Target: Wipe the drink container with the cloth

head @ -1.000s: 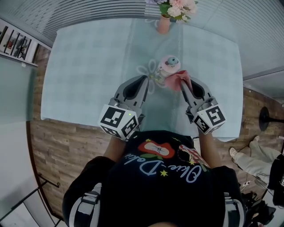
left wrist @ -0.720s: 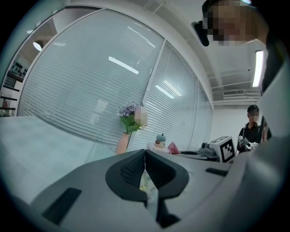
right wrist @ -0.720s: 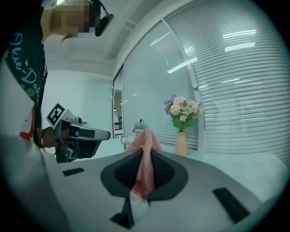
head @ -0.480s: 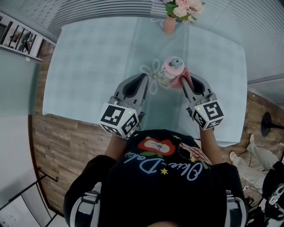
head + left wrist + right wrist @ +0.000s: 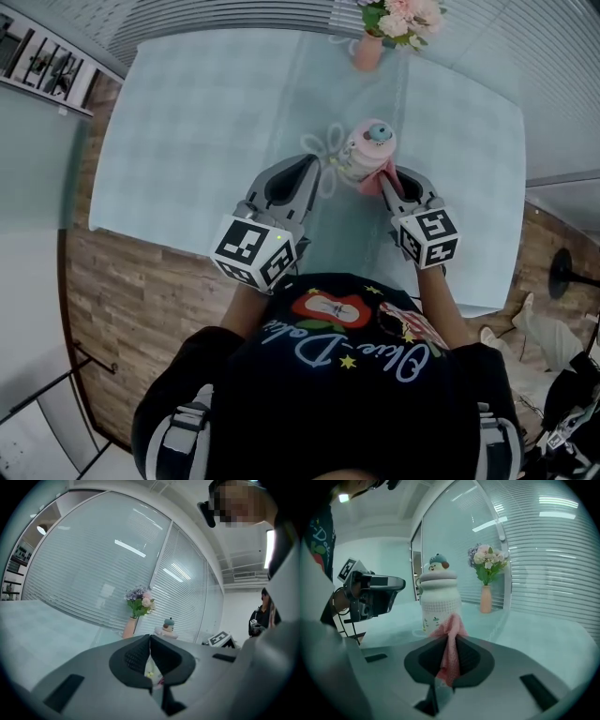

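— Where does the drink container (image 5: pixel 368 150) stand?

— Upright on the bench (image 5: pixel 187 122), near the middle and toward the far side. It is a white bottle with a dotted body, and a small figure in a teal cap sits on its lid.

— And the cloth (image 5: pixel 450 644)?

— It is pink and pinched between the jaws of the right tool (image 5: pixel 389 178), which are closed on it. A bunched fold sticks out past the tips and meets the lower part of the container on the side nearest the person. A bit of it also hangs out behind the jaws.

— What is the left tool (image 5: pixel 314 161) doing?

— Its jaws are together with nothing between them. Its tips sit just beside the container's left side. I cannot tell from any view whether they touch it. In the left gripper view the container shows just beyond the tips and a little to the right.

— So the two tools flank it?

— Yes, one on each side, both angled inward. Their marker cubes are back near the person's chest.

— Anything else on the bench?

— A slim pink vase (image 5: pixel 368 52) of pale flowers (image 5: pixel 403 14) stands at the far edge, well behind the container. The bench top is pale blue-green with a faint check.

— And around it?

— Ribbed blinds (image 5: pixel 553 564) run behind the vase. A wooden floor (image 5: pixel 122 300) shows below the near edge. The person's black printed shirt (image 5: pixel 347 375) fills the bottom of the head view.
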`<state>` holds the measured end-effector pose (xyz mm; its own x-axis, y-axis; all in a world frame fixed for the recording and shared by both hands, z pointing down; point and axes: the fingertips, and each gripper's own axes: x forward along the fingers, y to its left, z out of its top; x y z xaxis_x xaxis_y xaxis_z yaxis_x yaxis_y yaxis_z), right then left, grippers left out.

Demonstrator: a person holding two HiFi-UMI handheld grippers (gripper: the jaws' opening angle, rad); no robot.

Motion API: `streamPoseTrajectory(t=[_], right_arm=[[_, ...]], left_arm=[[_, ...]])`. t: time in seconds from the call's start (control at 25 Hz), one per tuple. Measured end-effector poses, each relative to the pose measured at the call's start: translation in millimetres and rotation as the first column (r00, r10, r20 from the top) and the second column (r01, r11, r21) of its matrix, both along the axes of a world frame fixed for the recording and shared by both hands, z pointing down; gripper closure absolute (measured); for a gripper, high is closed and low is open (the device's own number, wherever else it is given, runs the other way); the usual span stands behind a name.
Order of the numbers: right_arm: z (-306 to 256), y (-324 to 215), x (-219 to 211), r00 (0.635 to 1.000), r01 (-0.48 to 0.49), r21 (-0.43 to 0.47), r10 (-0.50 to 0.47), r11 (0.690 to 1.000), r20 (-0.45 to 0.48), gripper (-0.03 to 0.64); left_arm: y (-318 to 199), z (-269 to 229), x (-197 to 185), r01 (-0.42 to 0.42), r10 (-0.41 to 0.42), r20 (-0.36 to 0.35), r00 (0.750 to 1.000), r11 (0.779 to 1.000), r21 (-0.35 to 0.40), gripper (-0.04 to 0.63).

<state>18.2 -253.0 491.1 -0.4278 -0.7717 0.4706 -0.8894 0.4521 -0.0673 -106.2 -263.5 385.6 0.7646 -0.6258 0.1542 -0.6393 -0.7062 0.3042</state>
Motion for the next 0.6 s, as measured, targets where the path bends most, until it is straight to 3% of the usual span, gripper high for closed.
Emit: streamPoseTrajectory(t=[0.6], right_arm=[[39, 2, -3, 0.993, 0.048, -0.107, -0.059, 0.993, -0.102, 0.586]], left_arm=[[1, 0, 2, 0.006, -0.007, -0.005, 1.0, 1.0, -0.001, 0.592]])
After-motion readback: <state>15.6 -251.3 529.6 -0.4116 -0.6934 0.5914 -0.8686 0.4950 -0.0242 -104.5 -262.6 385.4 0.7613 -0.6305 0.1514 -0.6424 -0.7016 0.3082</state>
